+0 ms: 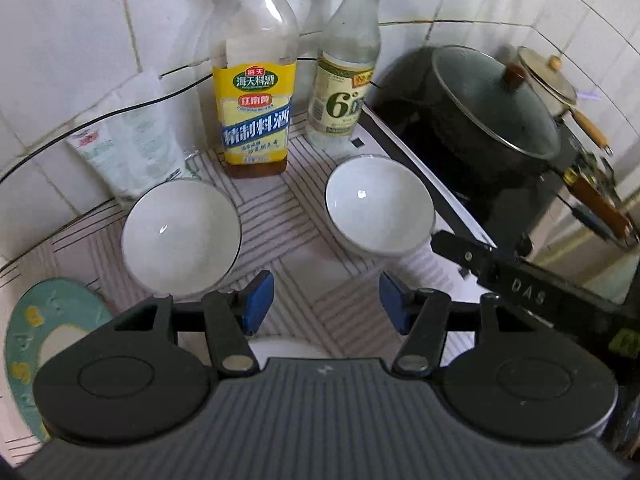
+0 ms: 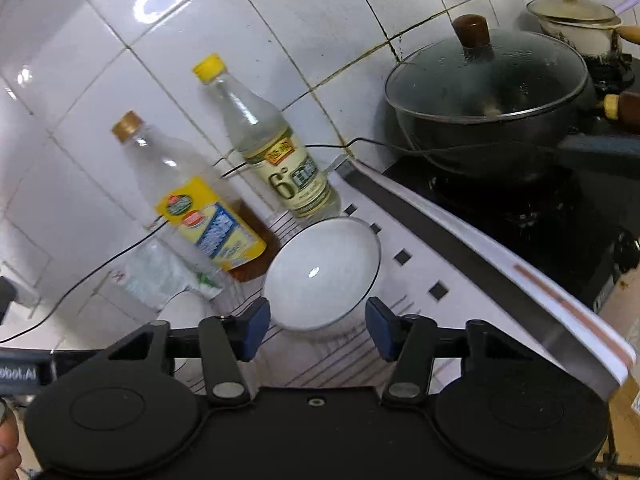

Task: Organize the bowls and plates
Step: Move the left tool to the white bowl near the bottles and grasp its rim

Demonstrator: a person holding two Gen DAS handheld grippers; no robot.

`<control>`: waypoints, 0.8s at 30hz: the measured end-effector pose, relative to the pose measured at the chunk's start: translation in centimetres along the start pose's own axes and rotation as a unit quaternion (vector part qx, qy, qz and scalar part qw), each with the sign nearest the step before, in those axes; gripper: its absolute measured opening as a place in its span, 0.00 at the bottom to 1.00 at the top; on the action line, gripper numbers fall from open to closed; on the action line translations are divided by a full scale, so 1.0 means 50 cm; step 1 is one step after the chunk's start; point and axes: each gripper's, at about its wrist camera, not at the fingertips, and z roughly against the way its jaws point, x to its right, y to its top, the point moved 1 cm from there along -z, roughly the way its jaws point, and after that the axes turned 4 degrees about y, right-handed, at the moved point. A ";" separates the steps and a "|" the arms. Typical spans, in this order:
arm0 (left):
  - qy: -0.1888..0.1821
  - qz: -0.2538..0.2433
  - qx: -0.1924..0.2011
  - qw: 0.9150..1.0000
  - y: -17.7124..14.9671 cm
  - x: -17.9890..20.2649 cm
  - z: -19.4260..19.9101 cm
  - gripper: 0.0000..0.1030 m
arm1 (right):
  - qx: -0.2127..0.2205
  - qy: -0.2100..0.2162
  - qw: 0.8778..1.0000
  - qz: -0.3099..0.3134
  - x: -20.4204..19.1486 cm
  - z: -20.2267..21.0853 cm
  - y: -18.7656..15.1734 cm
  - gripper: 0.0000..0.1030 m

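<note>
Two white bowls with dark rims stand on the striped counter mat (image 1: 296, 216). In the left wrist view the left bowl (image 1: 182, 236) is ahead and left of my left gripper (image 1: 326, 304), and the right bowl (image 1: 380, 206) is ahead and right. That gripper is open over bare mat, with nothing between its blue pads (image 1: 258, 300). A teal patterned plate (image 1: 48, 320) lies at the lower left. In the right wrist view my right gripper (image 2: 318, 328) is open, and the near rim of the right bowl (image 2: 322, 272) sits just beyond its fingertips, untouched.
A yellow-labelled cooking wine bottle (image 1: 256, 112) and a vinegar bottle (image 1: 344, 92) stand behind the bowls against the tiled wall. A plastic packet (image 1: 128, 136) leans at the left. A lidded black wok (image 2: 488, 96) and a small pot (image 2: 576, 20) sit on the stove (image 2: 540, 216) to the right.
</note>
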 end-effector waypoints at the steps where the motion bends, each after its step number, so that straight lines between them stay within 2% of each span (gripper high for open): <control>1: 0.001 0.000 0.002 1.000 0.006 0.001 -0.012 0.56 | -0.002 -0.002 1.000 0.010 0.003 -0.013 0.006 0.52; 5: 0.017 -0.010 0.006 1.000 0.033 0.011 -0.072 0.58 | -0.015 -0.025 0.999 0.038 0.018 -0.056 0.020 0.51; 7: 0.021 -0.011 0.005 1.000 0.043 0.017 -0.097 0.59 | -0.026 -0.042 0.998 0.046 0.028 -0.073 0.021 0.43; 9: 0.014 -0.004 -0.005 1.000 0.049 0.022 -0.123 0.59 | -0.035 -0.044 0.997 0.050 0.033 -0.088 0.020 0.29; 11: 0.006 -0.004 -0.016 1.000 0.052 0.029 -0.148 0.59 | -0.042 -0.043 0.997 0.055 0.039 -0.098 0.017 0.20; 16: -0.004 -0.014 -0.038 0.999 0.047 0.049 -0.206 0.59 | -0.038 -0.036 0.997 0.055 0.046 -0.097 0.014 0.20; 19: -0.007 -0.006 -0.047 0.999 0.044 0.053 -0.226 0.56 | -0.042 -0.039 0.996 0.065 0.044 -0.101 0.013 0.20; 22: -0.006 0.006 -0.049 0.999 0.043 0.052 -0.235 0.38 | -0.055 -0.049 0.996 0.058 0.049 -0.113 0.015 0.20; 23: -0.002 0.004 -0.049 0.999 0.043 0.053 -0.238 0.34 | -0.063 -0.053 0.995 0.054 0.051 -0.120 0.014 0.20; 24: 0.000 -0.002 -0.044 0.999 0.041 0.054 -0.241 0.34 | -0.073 -0.056 0.995 0.048 0.055 -0.129 0.014 0.20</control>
